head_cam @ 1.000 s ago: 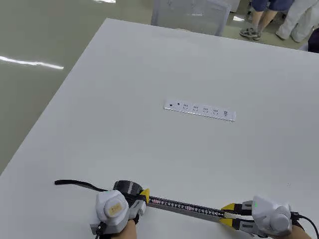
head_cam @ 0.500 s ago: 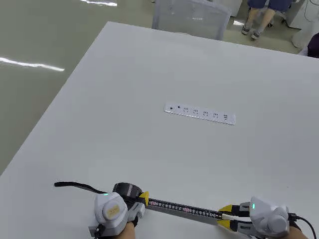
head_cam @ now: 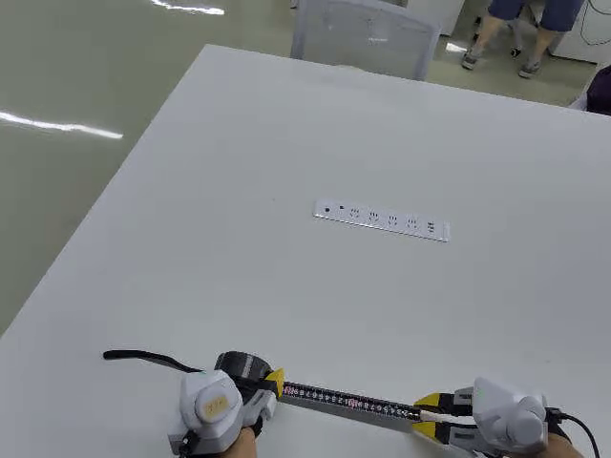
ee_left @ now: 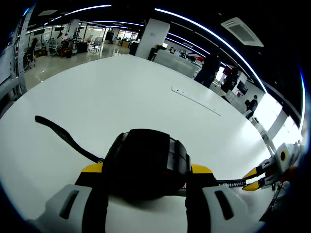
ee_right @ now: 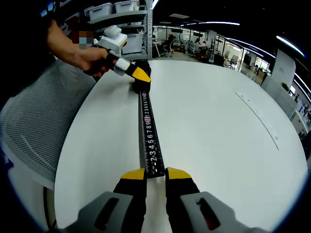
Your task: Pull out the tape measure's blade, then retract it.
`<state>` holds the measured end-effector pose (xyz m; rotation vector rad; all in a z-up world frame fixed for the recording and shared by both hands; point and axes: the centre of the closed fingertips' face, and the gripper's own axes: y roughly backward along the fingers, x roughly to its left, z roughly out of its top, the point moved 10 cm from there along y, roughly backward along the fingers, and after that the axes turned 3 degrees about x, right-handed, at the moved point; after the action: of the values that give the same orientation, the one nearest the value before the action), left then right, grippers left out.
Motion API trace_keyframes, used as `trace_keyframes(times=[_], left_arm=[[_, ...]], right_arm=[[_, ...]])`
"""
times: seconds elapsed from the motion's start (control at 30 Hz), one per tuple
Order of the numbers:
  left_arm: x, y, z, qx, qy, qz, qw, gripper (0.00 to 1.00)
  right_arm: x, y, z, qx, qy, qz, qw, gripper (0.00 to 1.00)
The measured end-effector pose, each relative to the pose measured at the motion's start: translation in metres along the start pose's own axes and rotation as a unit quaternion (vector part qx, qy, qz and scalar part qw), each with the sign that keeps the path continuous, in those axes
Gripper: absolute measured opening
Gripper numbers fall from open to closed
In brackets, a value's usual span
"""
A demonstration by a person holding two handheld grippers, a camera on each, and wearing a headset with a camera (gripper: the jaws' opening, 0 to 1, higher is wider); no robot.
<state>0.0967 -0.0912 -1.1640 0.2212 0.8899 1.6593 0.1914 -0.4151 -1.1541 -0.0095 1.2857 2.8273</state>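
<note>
L gripper [ee_left: 146, 169] clamps tape measure case [head_cam: 243, 364], R gripper [ee_right: 155, 173] pinches blade [ee_right: 147, 121] tip. Numerals [ee_right: 152, 151] legible in R gripper view. Blade about as far out as 1 s ago.

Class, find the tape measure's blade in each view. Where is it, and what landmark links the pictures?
Head view: the blade lies along the bottom, slanting from left of centre down to the right.
Left gripper view: the blade is a thin line at lower right.
Right gripper view: the blade runs up the middle from the jaws.
Shared landmark: the white power strip.
</note>
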Motion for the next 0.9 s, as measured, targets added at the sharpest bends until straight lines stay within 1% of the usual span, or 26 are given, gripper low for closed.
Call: trace_keyframes(times=[0.6, 0.9], left_arm=[[0.002, 0.000, 0.001, 0.003, 0.007, -0.004, 1.0000, 0.62], [0.002, 0.000, 0.001, 0.004, 0.009, -0.008, 0.9999, 0.62]], right_arm=[[0.001, -0.004, 0.008, -0.003, 0.003, 0.005, 1.0000, 0.12], [-0.001, -0.011, 0.011, -0.006, 0.006, 0.009, 0.9999, 0.12]])
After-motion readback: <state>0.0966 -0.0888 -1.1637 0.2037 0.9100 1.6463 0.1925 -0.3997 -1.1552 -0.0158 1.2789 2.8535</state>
